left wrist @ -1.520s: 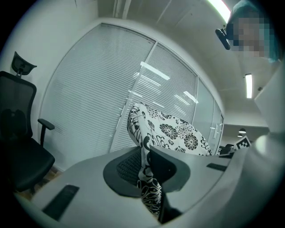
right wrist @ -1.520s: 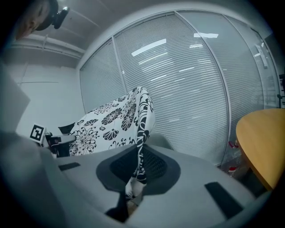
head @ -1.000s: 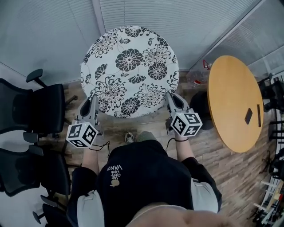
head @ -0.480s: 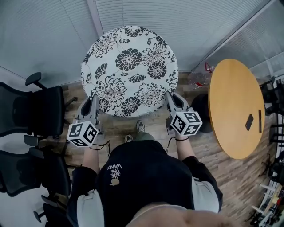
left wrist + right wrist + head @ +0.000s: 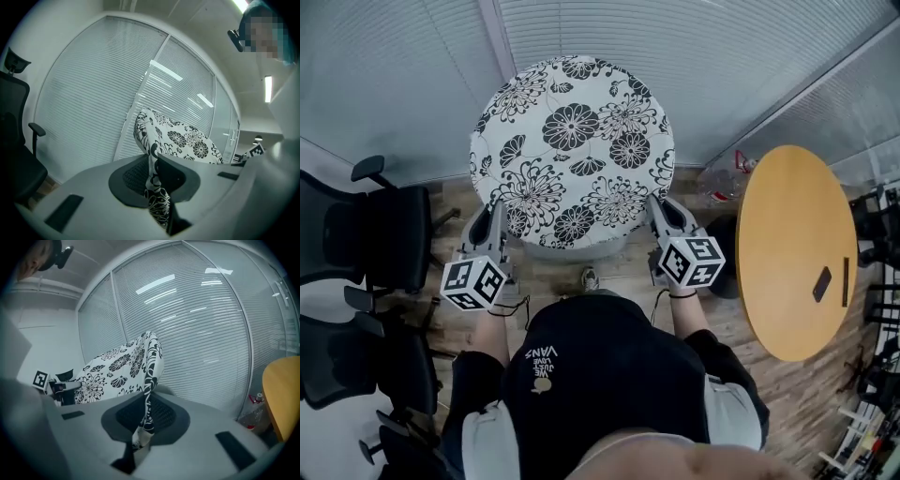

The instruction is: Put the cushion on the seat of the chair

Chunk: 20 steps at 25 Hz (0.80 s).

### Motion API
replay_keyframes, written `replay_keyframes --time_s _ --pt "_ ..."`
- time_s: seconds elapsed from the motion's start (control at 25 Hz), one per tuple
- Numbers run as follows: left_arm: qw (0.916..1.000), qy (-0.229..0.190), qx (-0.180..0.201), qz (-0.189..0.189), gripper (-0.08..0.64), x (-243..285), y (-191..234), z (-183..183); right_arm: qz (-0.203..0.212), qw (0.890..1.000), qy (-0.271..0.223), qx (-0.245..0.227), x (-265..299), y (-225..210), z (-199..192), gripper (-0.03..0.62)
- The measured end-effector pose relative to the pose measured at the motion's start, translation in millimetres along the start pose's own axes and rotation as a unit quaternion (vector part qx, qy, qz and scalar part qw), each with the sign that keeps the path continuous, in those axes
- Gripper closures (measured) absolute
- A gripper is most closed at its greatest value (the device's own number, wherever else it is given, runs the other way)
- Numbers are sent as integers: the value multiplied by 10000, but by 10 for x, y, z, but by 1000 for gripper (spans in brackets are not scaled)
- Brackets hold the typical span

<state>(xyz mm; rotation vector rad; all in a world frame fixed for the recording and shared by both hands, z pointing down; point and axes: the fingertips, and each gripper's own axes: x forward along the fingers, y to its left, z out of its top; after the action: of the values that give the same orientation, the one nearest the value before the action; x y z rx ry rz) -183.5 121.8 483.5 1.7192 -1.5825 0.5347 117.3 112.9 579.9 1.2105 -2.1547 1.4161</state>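
A round white cushion with black flowers is held up flat in front of me, over the floor by the window blinds. My left gripper is shut on its near left edge, and the fabric is pinched between the jaws. My right gripper is shut on the near right edge, with the cushion rim caught between its jaws. Black office chairs stand at the left, apart from the cushion; another chair shows in the left gripper view.
A round wooden table stands at the right with a dark flat item on it. White blinds and glass walls close the corner ahead. Red-capped clutter lies by the wall. The person's foot is on the wooden floor.
The grippers and cushion keep their hold and place. The view has shifted slightly: the table has slid down and right, the chairs a little left, and the foot stepped forward.
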Motion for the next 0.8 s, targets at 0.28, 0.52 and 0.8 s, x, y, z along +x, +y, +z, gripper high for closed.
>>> replay_keyframes --time_s 0.28,0.52,0.8 --pt "9999 -73 1 115 512 -30 -60 1 138 9999 40 -32 21 -33 11 560" --pt "9998 29 4 187 512 -23 -52 4 132 9999 97 23 46 -66 22 560" --pt "9998 151 24 158 512 10 -20 29 60 9998 167 125 51 -23 -15 560"
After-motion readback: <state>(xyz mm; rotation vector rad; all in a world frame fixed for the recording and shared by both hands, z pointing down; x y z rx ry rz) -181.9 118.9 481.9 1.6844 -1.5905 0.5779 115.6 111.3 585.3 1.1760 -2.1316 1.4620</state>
